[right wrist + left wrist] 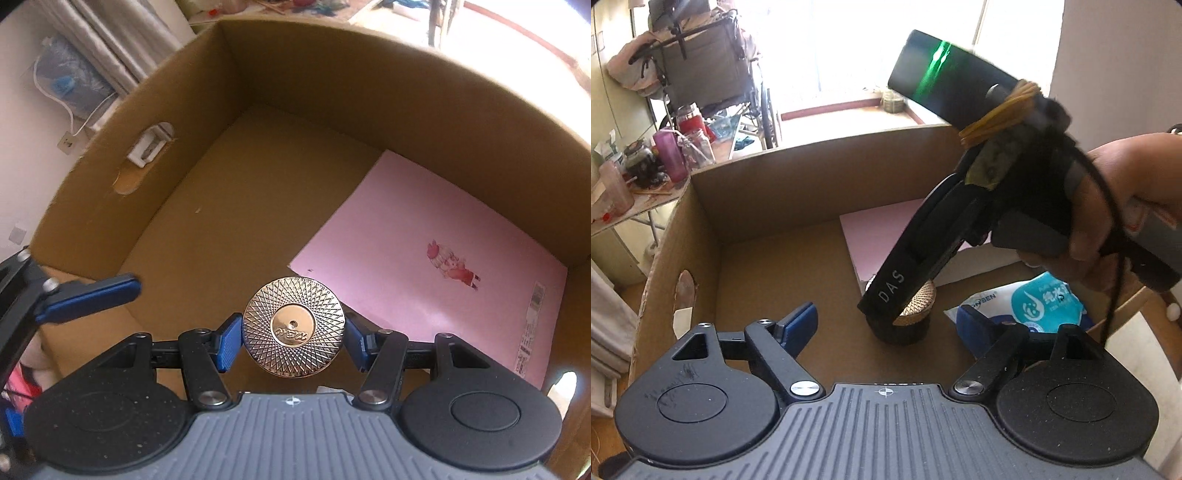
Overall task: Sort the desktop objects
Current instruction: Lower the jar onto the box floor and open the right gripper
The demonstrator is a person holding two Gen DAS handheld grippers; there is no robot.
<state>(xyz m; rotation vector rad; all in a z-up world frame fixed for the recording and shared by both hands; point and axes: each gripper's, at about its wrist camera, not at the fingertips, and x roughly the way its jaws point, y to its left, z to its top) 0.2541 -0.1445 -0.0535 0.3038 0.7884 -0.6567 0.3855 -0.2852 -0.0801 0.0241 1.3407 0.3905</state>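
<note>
Right gripper [293,341]: I see my pads clamped on the gold-lidded jar [293,326].
Jar: low inside the box [280,77], just beside the pink book [436,266].
Left gripper [886,325]: my fingers spread wide, gripping nothing.
Wipes [1034,302]: at the box's right side.

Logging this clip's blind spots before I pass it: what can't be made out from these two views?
- Jar body: right wrist view shows only its gold lid; left wrist view has the right gripper covering part of it.
- Wipes pack: left wrist view only, partly hidden by the left gripper's finger and the hand; small print unreadable.
- Pink notebook label: too small to read.
- Cardboard box near wall: cut off in both views.
</note>
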